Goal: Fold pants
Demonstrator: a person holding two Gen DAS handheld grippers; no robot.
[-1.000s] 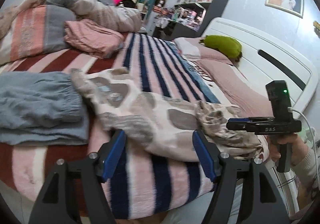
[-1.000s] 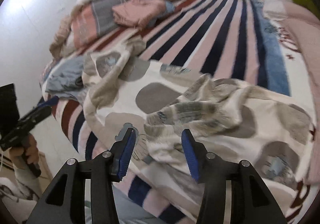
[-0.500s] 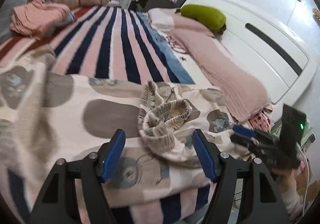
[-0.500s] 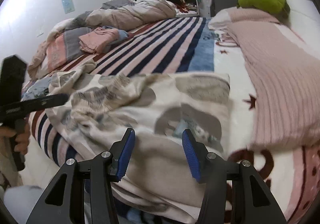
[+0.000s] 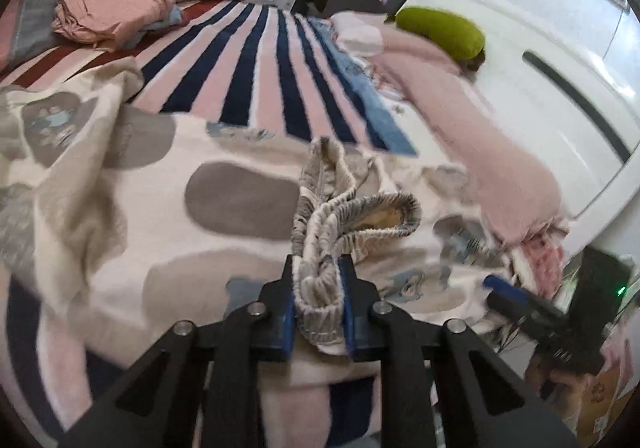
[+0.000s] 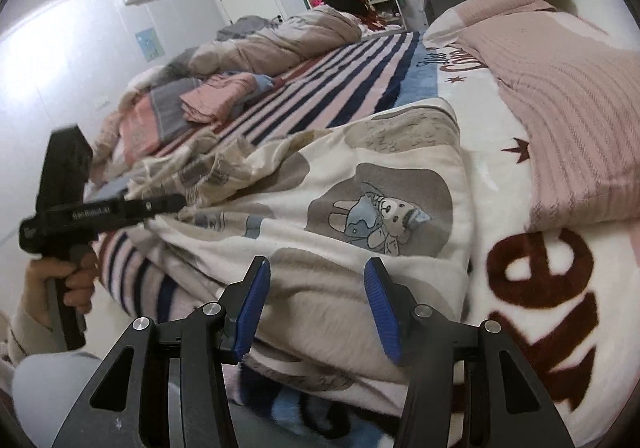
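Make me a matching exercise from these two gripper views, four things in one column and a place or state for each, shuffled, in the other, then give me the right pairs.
Things:
1. left gripper
2. right gripper
3. green cushion
4. folded pink clothes

Places or states:
A. against the white headboard
B. on the far part of the striped blanket
C. jaws closing on the elastic waistband of the patterned pants
D. jaws apart over the pants' near edge, nothing gripped

Pairs: 1-C, 2-D, 3-A, 4-B
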